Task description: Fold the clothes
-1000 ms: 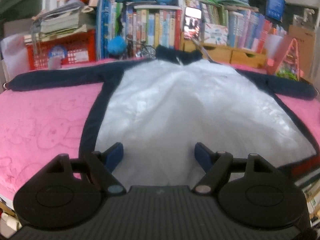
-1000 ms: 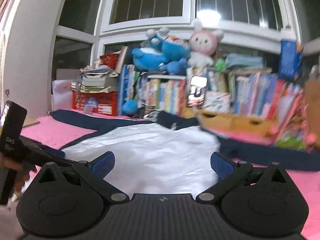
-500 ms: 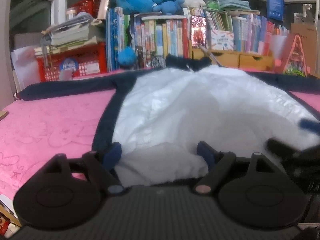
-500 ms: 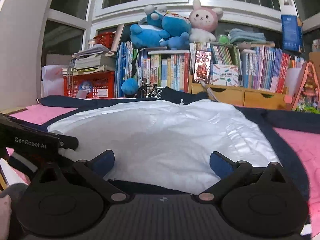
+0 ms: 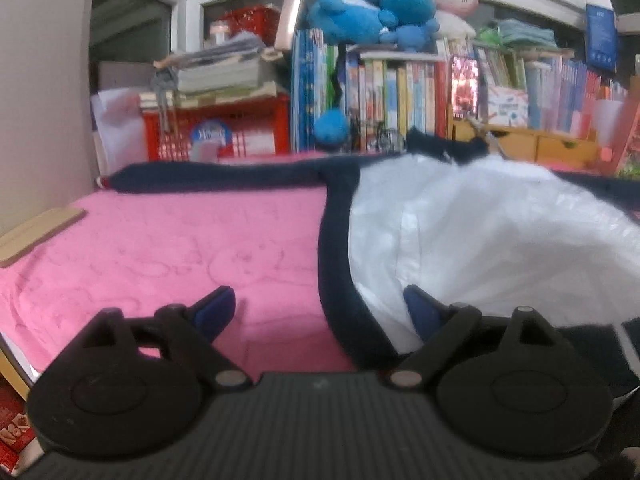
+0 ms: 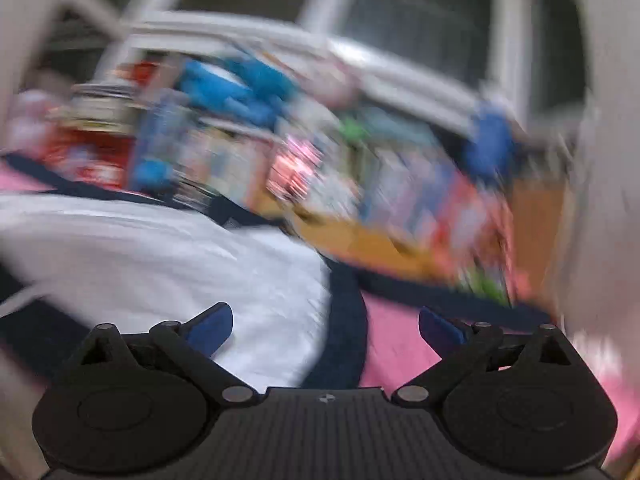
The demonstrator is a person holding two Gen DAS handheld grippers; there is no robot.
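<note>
A jacket lies spread flat on the pink blanket [image 5: 160,256], its white lining [image 5: 480,232] up, with navy edging [image 5: 336,288] and a navy sleeve [image 5: 216,176] stretched to the left. My left gripper [image 5: 320,306] hovers low over the jacket's left navy edge; its jaws are opening and the pads press on nothing. In the blurred, tilted right wrist view, my right gripper [image 6: 326,326] stands open over the jacket's right navy edge [image 6: 348,332], white lining [image 6: 180,256] to its left and pink blanket [image 6: 396,344] to its right.
Behind the jacket runs a row of books [image 5: 392,100] with blue plush toys [image 5: 368,8] on top, a red basket [image 5: 224,128] with stacked papers at the left, wooden drawers [image 5: 548,148] at the right. A wooden board [image 5: 36,232] lies at the blanket's left edge.
The left gripper has shifted left, from over the white lining to over the jacket's left edge, and its jaws stand wider. The right gripper has swung right and rolled; its view is now blurred.
</note>
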